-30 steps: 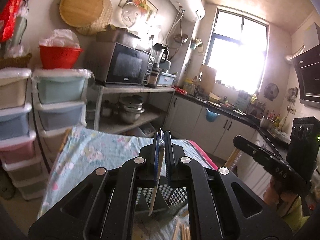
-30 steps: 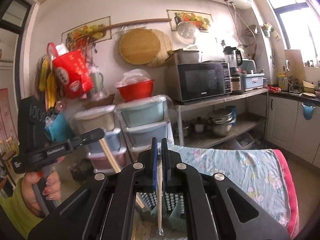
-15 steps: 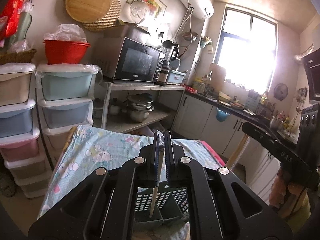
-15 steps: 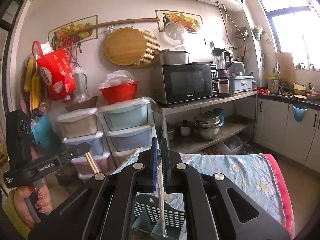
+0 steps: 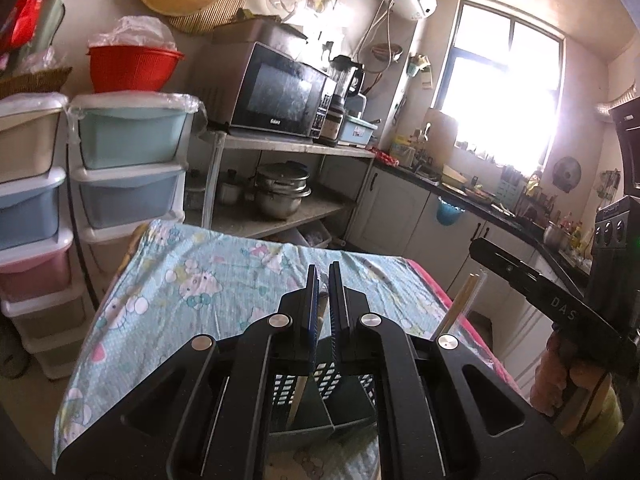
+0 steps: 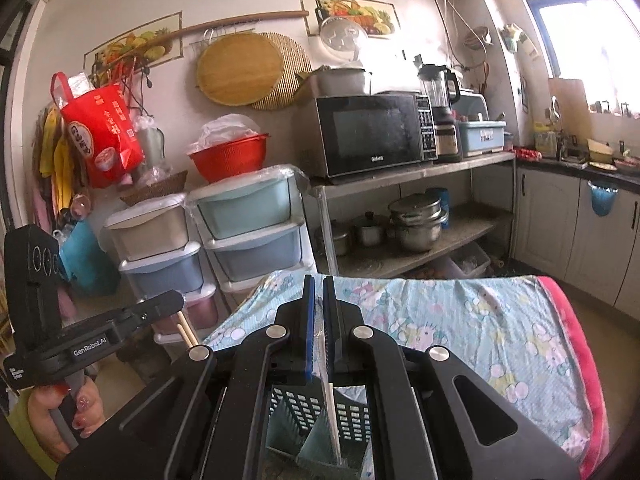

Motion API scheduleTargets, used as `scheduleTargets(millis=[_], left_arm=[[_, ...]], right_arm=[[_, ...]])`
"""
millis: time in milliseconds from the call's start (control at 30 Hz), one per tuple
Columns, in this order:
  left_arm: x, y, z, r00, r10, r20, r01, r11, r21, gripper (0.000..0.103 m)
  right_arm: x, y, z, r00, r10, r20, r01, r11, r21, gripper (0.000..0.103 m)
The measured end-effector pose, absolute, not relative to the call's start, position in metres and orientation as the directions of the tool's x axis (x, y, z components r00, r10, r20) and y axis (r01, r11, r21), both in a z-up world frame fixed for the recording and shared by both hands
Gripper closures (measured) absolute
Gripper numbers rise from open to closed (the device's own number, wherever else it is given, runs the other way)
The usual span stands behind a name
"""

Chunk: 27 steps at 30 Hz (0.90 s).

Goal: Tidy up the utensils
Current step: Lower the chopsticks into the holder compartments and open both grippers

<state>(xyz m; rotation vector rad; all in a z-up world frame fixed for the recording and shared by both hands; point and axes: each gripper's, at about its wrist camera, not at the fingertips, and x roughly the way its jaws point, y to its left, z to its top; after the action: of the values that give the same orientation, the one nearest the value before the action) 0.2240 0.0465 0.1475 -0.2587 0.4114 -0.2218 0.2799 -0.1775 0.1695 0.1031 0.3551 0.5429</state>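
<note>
Here the left gripper (image 5: 325,308) jaws pinch a chopstick (image 5: 298,402), the right gripper (image 6: 316,320) jaws a wrapped one (image 6: 330,412), tips over the half-hidden caddy (image 6: 296,432) on the worktop (image 6: 460,320).

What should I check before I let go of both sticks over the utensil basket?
1. Left gripper shut on the tan wooden chopstick: ok.
2. Right gripper shut on the clear-wrapped pale chopstick: ok.
3. Wooden chopstick's lower end inside the grey perforated plastic basket: ok, tip near the divider.
4. Wrapped chopstick's tip inside a basket compartment: cannot tell; it sits close to the divider.
5. Both sticks in the same compartment: cannot tell.
6. Basket on the light-blue cartoon-print tablecloth, away from its edges: ok.
</note>
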Motion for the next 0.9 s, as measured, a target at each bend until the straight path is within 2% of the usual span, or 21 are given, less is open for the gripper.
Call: scheduleTargets(millis=[200, 333, 367, 433, 500, 633, 700, 767, 900], left_arm=[[0.226, 0.049, 0.133, 0.886, -0.255, -0.386, 0.147, 0.946, -0.289, 0.1], [0.225, 0.052, 0.125, 0.884, -0.245, -0.398, 0.133, 0.948, -0.289, 0.1], [0.224, 0.053, 0.123, 0.884, -0.239, -0.401, 0.128, 0.95, -0.284, 0.1], [0.221, 0.052, 0.12, 0.888, -0.217, -0.405, 0.114, 0.958, -0.263, 0.095], [0.218, 0.053, 0.118, 0.89, -0.207, -0.406, 0.107, 0.961, -0.256, 0.079], [0.213, 0.054, 0.113, 0.895, -0.186, -0.406, 0.091, 0.966, -0.242, 0.068], [0.211, 0.055, 0.112, 0.895, -0.184, -0.406, 0.088, 0.966, -0.244, 0.057], [0.209, 0.055, 0.11, 0.895, -0.179, -0.408, 0.084, 0.967, -0.24, 0.053], [0.204, 0.054, 0.105, 0.896, -0.165, -0.413, 0.072, 0.97, -0.232, 0.037]], right_arm=[[0.284, -0.183, 0.158, 0.798, 0.508, -0.325, -0.462, 0.861, 0.212, 0.096], [0.284, -0.188, 0.152, 0.803, 0.495, -0.333, -0.447, 0.869, 0.213, 0.08], [0.284, -0.189, 0.15, 0.802, 0.493, -0.337, -0.444, 0.87, 0.215, 0.079], [0.283, -0.192, 0.146, 0.803, 0.488, -0.342, -0.439, 0.873, 0.214, 0.076], [0.281, -0.196, 0.143, 0.804, 0.484, -0.345, -0.436, 0.875, 0.212, 0.072], [0.276, -0.201, 0.137, 0.812, 0.465, -0.353, -0.422, 0.885, 0.195, 0.066], [0.272, -0.203, 0.132, 0.811, 0.459, -0.363, -0.419, 0.889, 0.186, 0.064], [0.269, -0.205, 0.129, 0.81, 0.454, -0.37, -0.417, 0.891, 0.18, 0.062], [0.263, -0.209, 0.118, 0.801, 0.451, -0.394, -0.414, 0.892, 0.18, 0.058]])
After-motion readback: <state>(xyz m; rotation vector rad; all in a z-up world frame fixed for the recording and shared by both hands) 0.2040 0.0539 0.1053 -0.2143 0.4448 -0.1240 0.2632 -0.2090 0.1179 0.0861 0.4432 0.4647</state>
